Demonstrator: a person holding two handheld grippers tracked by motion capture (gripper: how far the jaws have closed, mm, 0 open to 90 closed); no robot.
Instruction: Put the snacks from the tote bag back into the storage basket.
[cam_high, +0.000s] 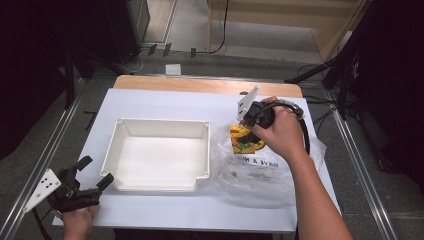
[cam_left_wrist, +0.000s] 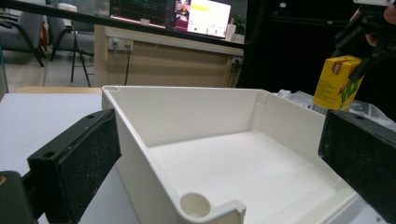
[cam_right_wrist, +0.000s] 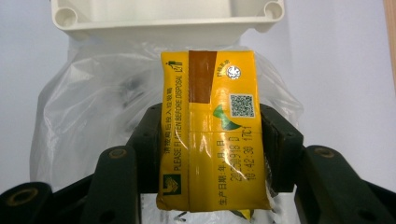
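While our left hand (cam_high: 77, 220) rests at the near left corner of the white-topped counter (cam_high: 165, 100), we hold the left gripper (cam_high: 92, 172) there with its two black jaws spread wide apart and nothing between them. It points toward the shallow white rectangular plastic tray (cam_high: 157, 125) that sits in the middle of the counter, just beside its near left corner; in the left gripper view that rounded corner of the tray (cam_left_wrist: 205, 212) lies between the two jaws without touching either.

To the right of the tray lies a crumpled clear plastic bag with black printing (cam_high: 260, 172), its edge touching the tray's right wall. Our right hand (cam_high: 282, 131) holds the right gripper (cam_high: 246, 136) above the far part of this bag. That gripper is clamped on a small yellow drink carton with green and brown print (cam_high: 244, 140), one jaw pressed against each narrow side. In the right gripper view the carton (cam_right_wrist: 212, 130) stands lengthwise between the jaws, showing a brown patch, a square code and lines of printed text, with the bag (cam_right_wrist: 93, 112) spread under it and the tray's wall (cam_right_wrist: 163, 21) beyond. From the left gripper view we see the carton (cam_left_wrist: 337, 83) lifted clear of the counter, beyond the tray's far right corner, tilted slightly.
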